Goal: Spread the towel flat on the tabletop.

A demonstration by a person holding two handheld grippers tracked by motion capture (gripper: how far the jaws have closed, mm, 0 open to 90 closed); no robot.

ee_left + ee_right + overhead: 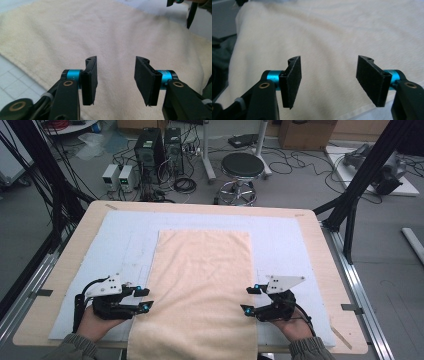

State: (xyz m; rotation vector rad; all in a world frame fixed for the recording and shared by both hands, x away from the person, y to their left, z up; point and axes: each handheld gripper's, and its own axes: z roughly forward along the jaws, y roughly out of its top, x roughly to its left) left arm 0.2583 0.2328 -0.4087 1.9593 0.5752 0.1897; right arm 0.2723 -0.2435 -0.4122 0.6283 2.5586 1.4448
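Note:
A cream towel (200, 280) lies flat on a pale mat (280, 240), and its near end hangs over the table's front edge. My left gripper (146, 299) hovers at the towel's left edge near the front, jaws apart and pointing inward. At the right edge, level with it, my right gripper (247, 300) is also open. In the left gripper view the left gripper (115, 80) has only the towel (100, 30) lying below the gap between its pads. The right gripper view shows the right gripper (328, 80) over the towel (337, 30) with nothing between its pads.
The wooden table (320, 250) has a metal rail along each side. Beyond its far edge stand a black stool (242, 167), computer towers (150, 147) and floor cables. Black frame posts rise at both far corners.

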